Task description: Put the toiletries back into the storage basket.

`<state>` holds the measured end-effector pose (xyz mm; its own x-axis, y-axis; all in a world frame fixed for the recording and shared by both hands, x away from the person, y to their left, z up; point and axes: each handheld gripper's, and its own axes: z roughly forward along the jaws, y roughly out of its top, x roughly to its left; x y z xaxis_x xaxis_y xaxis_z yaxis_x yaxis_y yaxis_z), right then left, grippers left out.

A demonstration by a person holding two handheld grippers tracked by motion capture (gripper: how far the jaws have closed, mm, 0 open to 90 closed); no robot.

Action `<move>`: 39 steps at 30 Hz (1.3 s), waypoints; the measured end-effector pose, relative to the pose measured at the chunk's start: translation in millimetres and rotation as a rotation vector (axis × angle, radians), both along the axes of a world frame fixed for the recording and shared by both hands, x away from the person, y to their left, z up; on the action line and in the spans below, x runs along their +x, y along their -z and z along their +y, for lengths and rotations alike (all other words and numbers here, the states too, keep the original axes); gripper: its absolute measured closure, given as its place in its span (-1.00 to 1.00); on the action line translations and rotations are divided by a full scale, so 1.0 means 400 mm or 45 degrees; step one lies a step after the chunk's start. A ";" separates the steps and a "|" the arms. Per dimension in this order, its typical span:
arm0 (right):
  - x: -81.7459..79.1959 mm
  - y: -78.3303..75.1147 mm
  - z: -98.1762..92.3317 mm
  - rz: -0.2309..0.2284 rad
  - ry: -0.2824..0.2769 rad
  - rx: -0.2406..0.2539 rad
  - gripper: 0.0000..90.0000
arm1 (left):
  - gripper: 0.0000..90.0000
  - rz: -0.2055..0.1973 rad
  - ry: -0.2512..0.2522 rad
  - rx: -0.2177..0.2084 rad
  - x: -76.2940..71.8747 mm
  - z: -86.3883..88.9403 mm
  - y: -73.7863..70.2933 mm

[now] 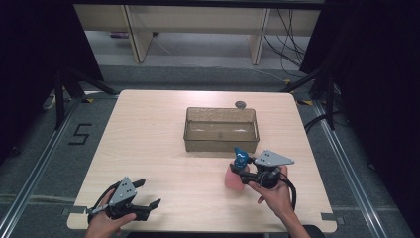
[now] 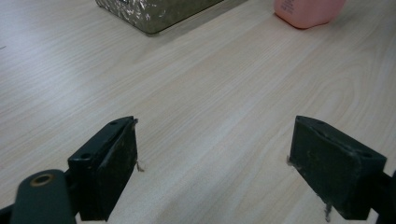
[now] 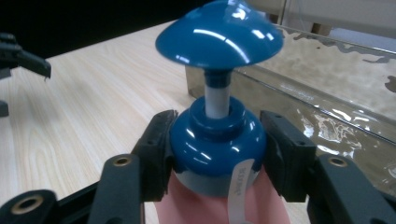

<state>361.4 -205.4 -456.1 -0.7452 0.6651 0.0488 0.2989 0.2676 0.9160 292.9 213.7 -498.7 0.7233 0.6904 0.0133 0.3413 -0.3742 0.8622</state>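
The right gripper (image 3: 217,140) is clamped on the blue collar of the pink pump bottle (image 1: 235,177), both pads pressed against its sides just below the pump head (image 3: 219,35). The bottle stands upright on the table (image 1: 148,144), near the front wall of the clear plastic bin (image 1: 221,130). The left gripper (image 1: 143,196) rests at the table's near left corner, jaws spread wide with nothing between them.

Judgement: the step in hand appears to be securing the bottle for a lift, probably into the bin. The collar is rounded and glossy, so the hold should stay level and firm; a tilt could let it slip. The lift must carry the bottle's base above the bin's front rim, the only obstacle on that path.

A small dark round object (image 1: 240,104) lies beyond the bin, well apart. The bin appears empty.
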 end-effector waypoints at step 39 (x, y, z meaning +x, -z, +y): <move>0.013 -0.088 0.034 -0.101 0.023 -0.031 0.19 | -0.67 0.000 -0.019 0.012 0.003 0.009 -0.001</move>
<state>366.6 -191.8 -421.1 -0.7338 0.6788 -0.0263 0.2304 0.2850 0.9304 294.1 217.2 -498.4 0.7132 0.7007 0.0196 0.3471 -0.3773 0.8586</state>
